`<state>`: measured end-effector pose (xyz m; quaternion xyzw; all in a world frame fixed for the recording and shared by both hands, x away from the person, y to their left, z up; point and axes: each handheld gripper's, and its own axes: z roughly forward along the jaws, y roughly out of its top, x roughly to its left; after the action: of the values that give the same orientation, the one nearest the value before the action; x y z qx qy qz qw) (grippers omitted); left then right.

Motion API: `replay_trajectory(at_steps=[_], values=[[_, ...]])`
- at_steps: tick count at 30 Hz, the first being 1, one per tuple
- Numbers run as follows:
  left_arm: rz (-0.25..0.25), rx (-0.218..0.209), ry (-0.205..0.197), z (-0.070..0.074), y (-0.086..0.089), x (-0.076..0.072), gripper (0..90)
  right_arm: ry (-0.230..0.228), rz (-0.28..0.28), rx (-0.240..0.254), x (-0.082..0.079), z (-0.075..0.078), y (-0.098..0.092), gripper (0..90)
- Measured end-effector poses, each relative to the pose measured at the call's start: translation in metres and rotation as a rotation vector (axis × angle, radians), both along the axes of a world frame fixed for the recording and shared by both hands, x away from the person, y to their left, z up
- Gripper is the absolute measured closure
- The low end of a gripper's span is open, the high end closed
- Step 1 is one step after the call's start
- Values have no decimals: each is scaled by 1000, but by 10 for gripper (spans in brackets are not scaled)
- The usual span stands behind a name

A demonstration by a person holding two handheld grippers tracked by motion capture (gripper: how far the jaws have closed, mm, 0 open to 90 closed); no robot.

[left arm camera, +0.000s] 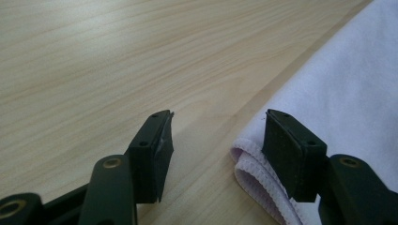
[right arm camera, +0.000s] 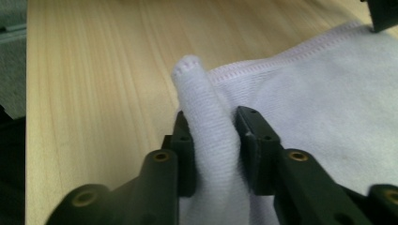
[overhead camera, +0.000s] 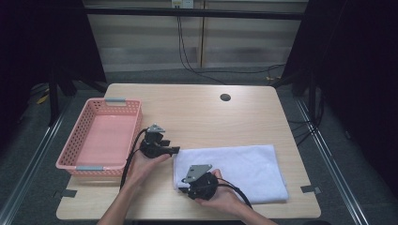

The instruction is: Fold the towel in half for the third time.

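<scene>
Your right tool (right arm camera: 213, 154) is pinching the near left corner of the white towel (overhead camera: 244, 168) while your left tool (left arm camera: 213, 154) is waiting with its jaws apart at the far left corner.

The pink basket (overhead camera: 133, 123) is sitting at the left edge of the bench (overhead camera: 206, 117), and its floor is showing bare. The towel is lying folded on the right front part of the bench, well apart from the basket. In the right gripper view a fold of towel is standing up between the jaws, both pads pressing on it. In the left gripper view the jaws are gaping, one over bare wood, the other over the hemmed corner, nothing gripped. Open wood is stretching behind the towel toward the far edge, and a narrow strip is lying between the towel and the basket where your left hand (overhead camera: 141, 164) is resting.
</scene>
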<state>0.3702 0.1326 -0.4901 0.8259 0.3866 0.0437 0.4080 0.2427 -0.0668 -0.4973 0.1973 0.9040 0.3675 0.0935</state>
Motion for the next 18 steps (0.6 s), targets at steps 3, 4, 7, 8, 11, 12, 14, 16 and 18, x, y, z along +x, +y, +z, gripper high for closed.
replay_trajectory(at_steps=[3, 4, 7, 8, 11, 12, 14, 16, 18], values=[[-6, 11, -3, -2, -1, 1, 414, 52, -25, 36, 5, 0, -3, 735], [-12, 16, -2, -2, -1, 1, 412, 64, -29, 44, 7, 0, -5, 741], [-18, 16, 7, -4, -3, 1, 401, 94, -40, 63, 8, 0, -6, 751], [-32, 20, 14, -5, -3, 1, 399, 105, -42, 72, 9, -1, -7, 754], [-44, 27, 25, -7, -6, 0, 395, 133, -48, 92, 12, -1, -9, 769], [-63, 24, 41, -9, -9, -1, 401, 136, -48, 95, 12, -1, -9, 772], [-92, 29, 47, -9, -13, -3, 461, 163, -56, 116, 14, -1, -11, 776], [-116, 25, 67, -8, -18, -4, 604, 181, -56, 139, 16, -1, -13, 781], [-119, 11, 61, -7, -18, -4, 731, 180, -55, 146, 16, 1, -13, 783]])
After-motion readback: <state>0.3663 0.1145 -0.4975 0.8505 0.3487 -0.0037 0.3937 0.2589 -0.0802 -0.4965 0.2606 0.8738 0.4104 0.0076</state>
